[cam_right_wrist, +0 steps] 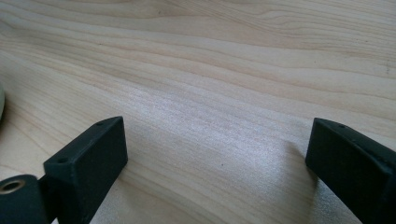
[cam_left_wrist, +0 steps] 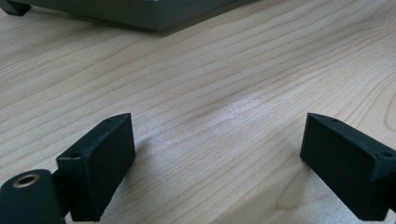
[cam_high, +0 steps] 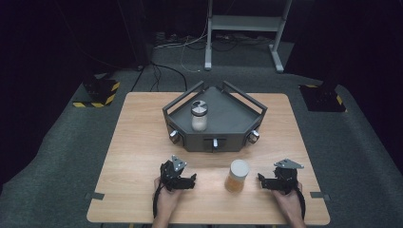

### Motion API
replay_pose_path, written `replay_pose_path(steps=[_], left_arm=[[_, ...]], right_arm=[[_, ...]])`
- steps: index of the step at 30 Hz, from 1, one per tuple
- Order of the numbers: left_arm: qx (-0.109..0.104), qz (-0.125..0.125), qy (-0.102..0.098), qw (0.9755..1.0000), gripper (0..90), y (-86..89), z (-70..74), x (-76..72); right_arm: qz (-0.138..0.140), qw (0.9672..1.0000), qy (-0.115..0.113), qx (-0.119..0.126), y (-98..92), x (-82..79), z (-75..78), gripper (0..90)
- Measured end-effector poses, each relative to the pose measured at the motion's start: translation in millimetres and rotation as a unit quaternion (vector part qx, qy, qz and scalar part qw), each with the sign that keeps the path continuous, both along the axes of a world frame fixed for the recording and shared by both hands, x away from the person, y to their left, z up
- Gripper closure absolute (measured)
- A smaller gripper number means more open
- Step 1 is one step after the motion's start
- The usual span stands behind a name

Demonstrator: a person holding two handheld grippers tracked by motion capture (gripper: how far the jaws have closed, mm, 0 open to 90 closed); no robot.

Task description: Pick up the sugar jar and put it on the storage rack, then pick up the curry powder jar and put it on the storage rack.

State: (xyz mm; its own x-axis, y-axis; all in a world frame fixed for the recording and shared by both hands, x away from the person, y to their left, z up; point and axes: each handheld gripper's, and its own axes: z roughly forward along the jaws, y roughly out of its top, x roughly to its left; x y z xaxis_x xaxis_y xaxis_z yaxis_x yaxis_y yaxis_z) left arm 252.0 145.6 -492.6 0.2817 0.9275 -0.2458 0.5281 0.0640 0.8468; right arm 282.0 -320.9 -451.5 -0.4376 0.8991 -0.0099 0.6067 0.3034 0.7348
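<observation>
1. Two hand-held grippers rest low over the wooden table [cam_high: 142,142], jaws wide apart and gripping nothing: the left gripper [cam_high: 192,180] points across the board toward the right gripper [cam_high: 261,179], and between their tips stands an amber-filled jar [cam_high: 236,176] with a white lid, just ahead of the right gripper's tips and farther from the left's. Biggest risk, by this reading: a sideways approach by either gripper clips the tall, narrow jar and topples it, sending it rolling toward the near table edge.

2. In the left gripper view, the left gripper [cam_left_wrist: 217,163] shows bare wood between its pads and the base of the grey tray [cam_left_wrist: 154,16] beyond its tips; in the right gripper view, the right gripper [cam_right_wrist: 217,163] frames bare wood too, with a pale sliver at its left that is probably the jar. Neither pair of jaws is lined up on the jar, so a closing now would likely catch air or pinch it off-centre.

3. A grip on the smooth lid rather than the body could slip, or twist the lid loose.

4. Beyond both grippers, the grey tray [cam_high: 237,118] already holds a white-filled jar [cam_high: 199,116] near its left side; a careless set-down there could knock the two jars together.

5. Trailing cables near the person's hands could snag during a lift.
</observation>
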Motion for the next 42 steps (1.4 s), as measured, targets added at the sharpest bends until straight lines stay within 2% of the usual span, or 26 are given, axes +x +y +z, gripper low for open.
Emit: replay_pose_path(steps=[12,36,42], left_arm=[[-0.001,0.001,0.0,1.0,10.8,0.0,0.0,-0.1],[0.0,0.002,0.0,1.0,11.4,0.0,0.2,-0.2],[-0.002,0.003,-0.001,1.0,11.5,-0.1,-0.1,-0.3]], right_arm=[[0.014,0.9999,0.006,-0.004,-0.1,2.9,1.1,0.6],[0.017,0.9998,0.006,-0.003,-1.1,3.4,1.2,1.1],[0.02,0.9997,0.005,0.016,-8.5,1.1,0.0,3.3]])
